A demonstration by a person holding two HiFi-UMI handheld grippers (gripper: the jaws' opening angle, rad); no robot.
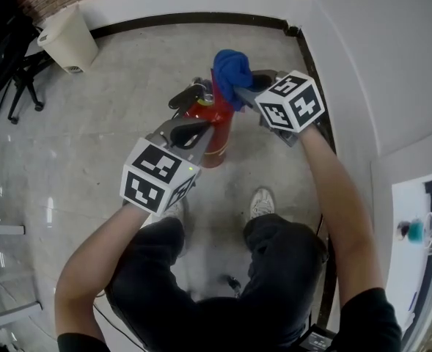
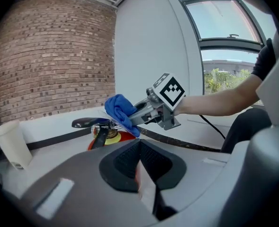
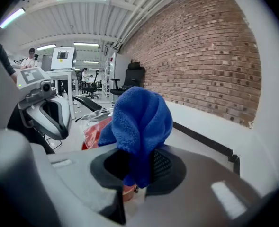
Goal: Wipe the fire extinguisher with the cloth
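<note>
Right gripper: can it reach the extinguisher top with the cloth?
Likely yes. The right gripper grips the cloth by the head of the fire extinguisher, nothing between; the left gripper sits lower, beside its body.

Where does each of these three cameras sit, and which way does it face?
Head view: on the person's head, looking steeply down at the extinguisher; both arms, legs, shoes show.
Left gripper view: on the left hand-held gripper, facing the right hand-held gripper; its forearm shows.
Right gripper view: on that gripper, facing the brick wall over the cloth.
All share extinguisher and cloth.
</note>
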